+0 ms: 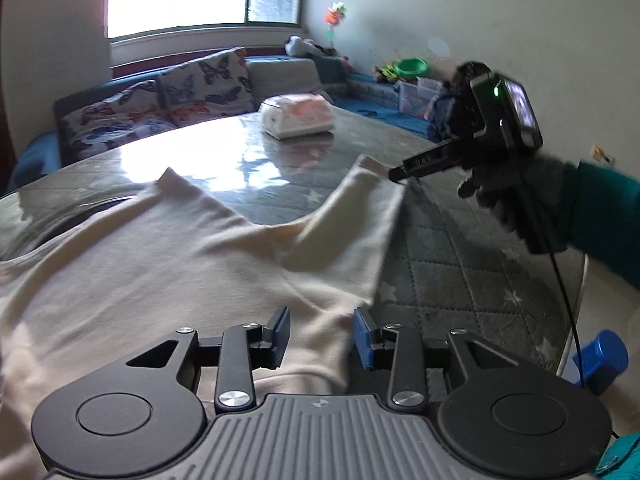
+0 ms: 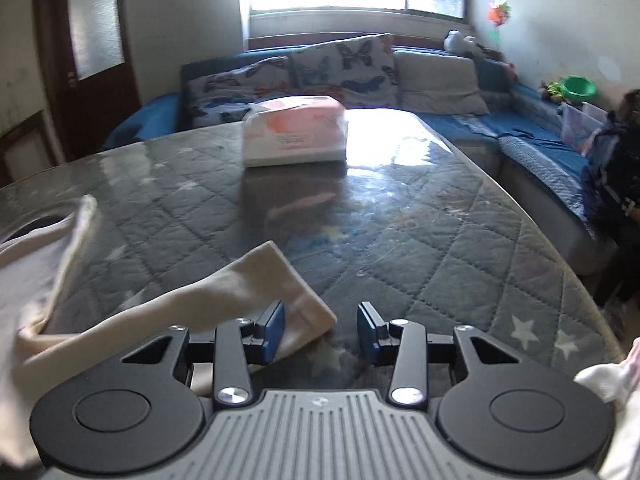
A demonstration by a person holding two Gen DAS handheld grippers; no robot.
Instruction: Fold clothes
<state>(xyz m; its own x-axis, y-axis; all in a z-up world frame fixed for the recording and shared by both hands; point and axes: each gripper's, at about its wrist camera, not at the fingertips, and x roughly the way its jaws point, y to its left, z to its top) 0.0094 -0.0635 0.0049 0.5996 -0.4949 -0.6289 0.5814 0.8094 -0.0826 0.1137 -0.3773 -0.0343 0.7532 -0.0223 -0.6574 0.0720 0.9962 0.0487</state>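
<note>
The cream shirt [image 1: 168,256] lies spread on the glossy quilted desk [image 1: 460,248], rumpled, one sleeve [image 2: 256,284] stretched out flat toward the right gripper [image 2: 321,330]. The left gripper [image 1: 321,336] hovers over the shirt's body, fingers parted, holding nothing. The right one's fingers are apart too (the sleeve cuff just at its left pad, not pinched). A tissue pack [image 2: 296,132] sits farther back.
</note>
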